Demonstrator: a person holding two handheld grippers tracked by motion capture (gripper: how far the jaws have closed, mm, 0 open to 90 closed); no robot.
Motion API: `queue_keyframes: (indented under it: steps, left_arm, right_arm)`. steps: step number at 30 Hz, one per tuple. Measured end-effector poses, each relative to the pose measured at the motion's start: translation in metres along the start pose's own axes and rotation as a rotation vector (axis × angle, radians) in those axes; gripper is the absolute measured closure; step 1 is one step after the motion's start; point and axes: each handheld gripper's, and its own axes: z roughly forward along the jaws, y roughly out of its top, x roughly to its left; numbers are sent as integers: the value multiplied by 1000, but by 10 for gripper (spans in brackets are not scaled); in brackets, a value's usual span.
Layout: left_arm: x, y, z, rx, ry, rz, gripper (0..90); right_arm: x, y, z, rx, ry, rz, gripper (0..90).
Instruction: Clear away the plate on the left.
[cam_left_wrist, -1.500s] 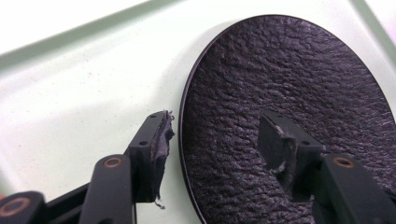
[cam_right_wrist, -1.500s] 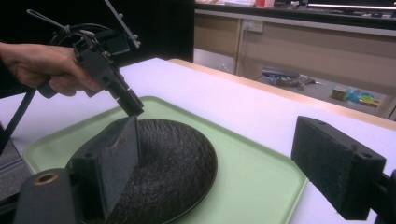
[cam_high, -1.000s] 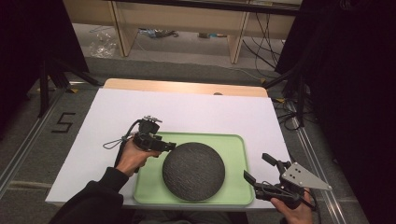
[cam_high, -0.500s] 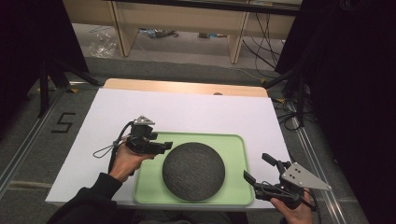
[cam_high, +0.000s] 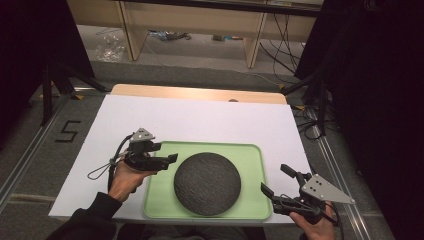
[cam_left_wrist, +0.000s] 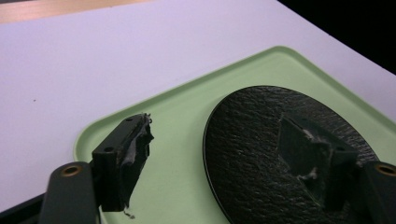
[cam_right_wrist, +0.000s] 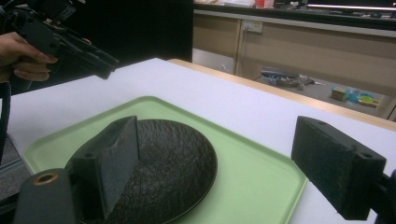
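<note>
Since plate (cam_high: 207, 183) sits flat mid tray (cam_high: 252, 152) on bench (cam_high: 200, 120), looks heavy, stiff, prob breakable; grab at rim. Left tool (cam_high: 170, 160) just opened wide, empty; right tool (cam_high: 274, 181) apart, empty.

This looks like a lab set up for recording. Black curtains (cam_high: 370, 90) hang at both sides of the frame, a white-covered tabletop (cam_high: 200, 120) stands on a grey floor with a taped number 5 (cam_high: 67, 131) at left, and loose cables (cam_high: 280, 45) trail under wooden benches (cam_high: 195, 25) along the top.
</note>
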Motion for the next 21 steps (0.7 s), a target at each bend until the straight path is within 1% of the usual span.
queue_keyframes:
  steps: [1,3,4,6,8,9,11,12,13,15,16,17,20,21]
  left_arm:
    - [-1,-1,-2,-16,-1,0,238]
    - [-3,-3,-7,-30,3,10,225]
    - [-3,-5,-9,-37,-5,13,220]
    - [-4,-7,-12,-38,-1,2,216]
    - [-5,-11,-15,-42,-1,5,206]
    - [-5,-12,-17,-35,1,14,205]
    - [-7,-14,-19,-52,8,19,196]
    - [-8,-15,-21,-49,14,24,191]
    - [-9,-16,-23,-58,14,25,186]
    - [-11,-18,-26,-75,0,31,178]
    - [-12,-20,-29,-86,-11,50,176]
    - [-13,-21,-30,-93,-15,51,175]
    - [-15,-24,-34,-108,-8,77,177]
    - [-16,-25,-36,-115,-4,68,178]
  right_arm:
    - [0,0,0,1,-2,1,164]
    - [0,0,0,3,-4,1,164]
    - [0,0,0,1,-3,0,164]
    - [0,0,0,6,-2,2,164]
    - [0,0,0,6,-2,3,164]
    - [0,0,0,12,-2,2,164]
    - [0,0,0,5,-2,3,164]
    - [0,0,0,11,-3,0,164]
    - [0,0,0,10,0,2,164]
    - [0,0,0,7,-4,2,164]
    - [0,0,0,7,-2,3,164]
    - [0,0,0,7,-3,3,164]
    - [0,0,0,6,-2,4,164]
    - [0,0,0,4,-6,1,164]
